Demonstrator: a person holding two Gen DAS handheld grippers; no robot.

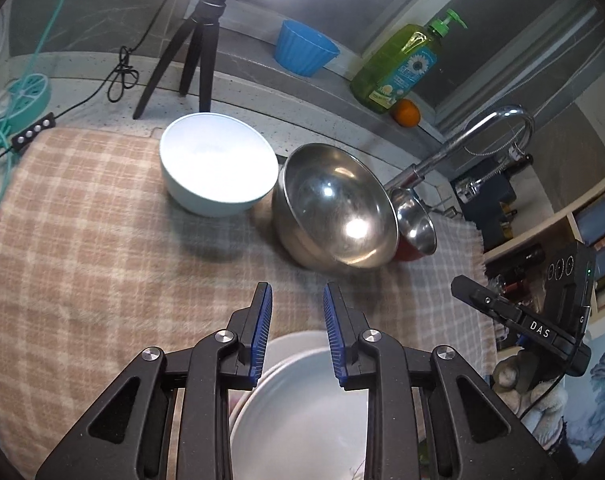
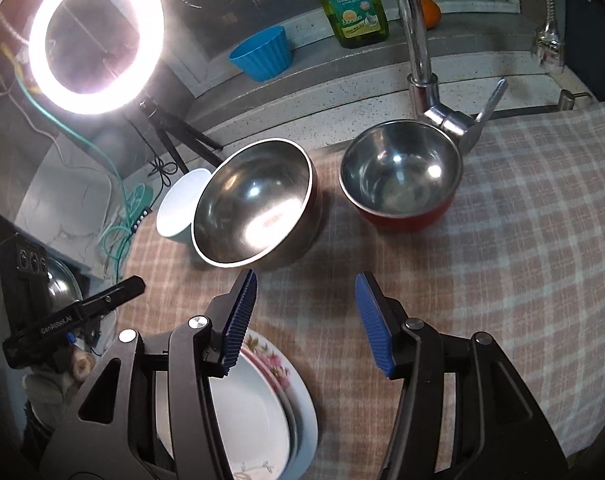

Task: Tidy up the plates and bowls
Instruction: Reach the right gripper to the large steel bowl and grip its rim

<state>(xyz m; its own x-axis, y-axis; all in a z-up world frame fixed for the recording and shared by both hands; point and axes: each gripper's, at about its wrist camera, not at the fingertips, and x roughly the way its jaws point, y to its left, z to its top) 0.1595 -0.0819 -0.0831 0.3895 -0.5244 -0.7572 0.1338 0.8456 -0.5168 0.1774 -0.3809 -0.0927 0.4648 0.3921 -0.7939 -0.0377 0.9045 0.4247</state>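
Observation:
A pale blue bowl (image 1: 218,164) (image 2: 178,208), a large steel bowl (image 1: 334,208) (image 2: 254,204) and a small steel bowl with a red outside (image 1: 416,228) (image 2: 400,176) stand in a row on a checked cloth (image 1: 82,240) (image 2: 502,240). A stack of white plates (image 1: 302,408) (image 2: 262,400), one with a flower pattern, lies at the near edge. My left gripper (image 1: 296,312) is open and empty above the plates. My right gripper (image 2: 306,304) is open and empty, just right of the plates and short of the large bowl.
A tap (image 1: 482,132) (image 2: 418,40) rises behind the small bowl. On the ledge behind are a blue cup (image 1: 304,48) (image 2: 262,54), a green soap bottle (image 1: 398,68) (image 2: 350,0) and an orange (image 1: 406,112) (image 2: 430,12). A ring light (image 2: 96,36) on a tripod (image 1: 194,44) stands at the back left.

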